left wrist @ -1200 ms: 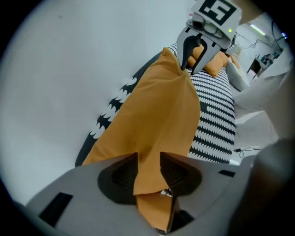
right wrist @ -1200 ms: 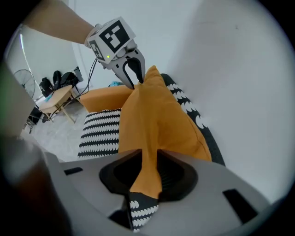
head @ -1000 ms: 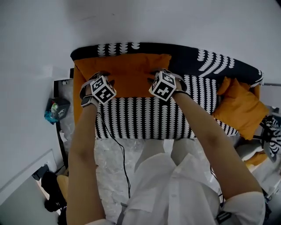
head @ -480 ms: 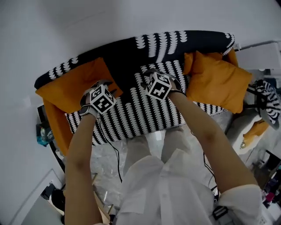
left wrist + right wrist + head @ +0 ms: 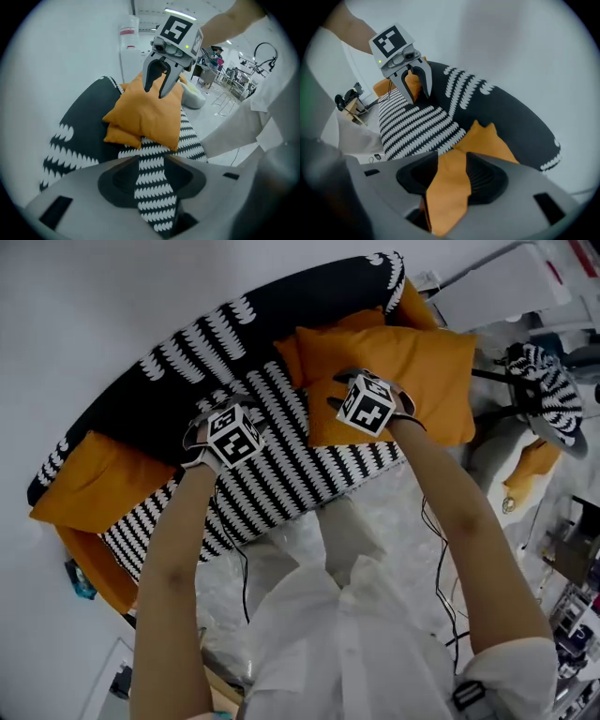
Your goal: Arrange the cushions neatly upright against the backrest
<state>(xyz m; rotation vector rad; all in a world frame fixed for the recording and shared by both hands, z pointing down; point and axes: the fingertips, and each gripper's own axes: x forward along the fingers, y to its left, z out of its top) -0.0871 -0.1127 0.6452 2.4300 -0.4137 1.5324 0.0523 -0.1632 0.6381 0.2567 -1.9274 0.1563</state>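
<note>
Head view, sofa: the black-and-white patterned seat (image 5: 281,470) ran slantwise below the dark backrest (image 5: 178,395).
Head view, left cushion (image 5: 94,486): orange, at the sofa's left end, leaning on the backrest.
Head view, right cushion (image 5: 417,371): orange, at the sofa's right end, lying over a second cushion (image 5: 292,354).
Head view, left gripper (image 5: 223,418): hung over the seat's middle, well apart from both ends.
Head view, right gripper (image 5: 356,390): sat at the right cushion's near edge.

Left gripper view, left gripper (image 5: 152,183): jaws stood released, with only patterned seat (image 5: 187,138) showing in the gap.
Left gripper view, right gripper (image 5: 158,86): its fingers straddled the top of the right cushion (image 5: 150,112), which rested on the second cushion (image 5: 121,134).

Right gripper view, right gripper (image 5: 447,187): jaws were clenched on a fold of the right cushion (image 5: 490,140), which lay against the backrest (image 5: 506,110).
Right gripper view, left gripper (image 5: 415,93): fingers were parted above the seat (image 5: 417,126).
</note>
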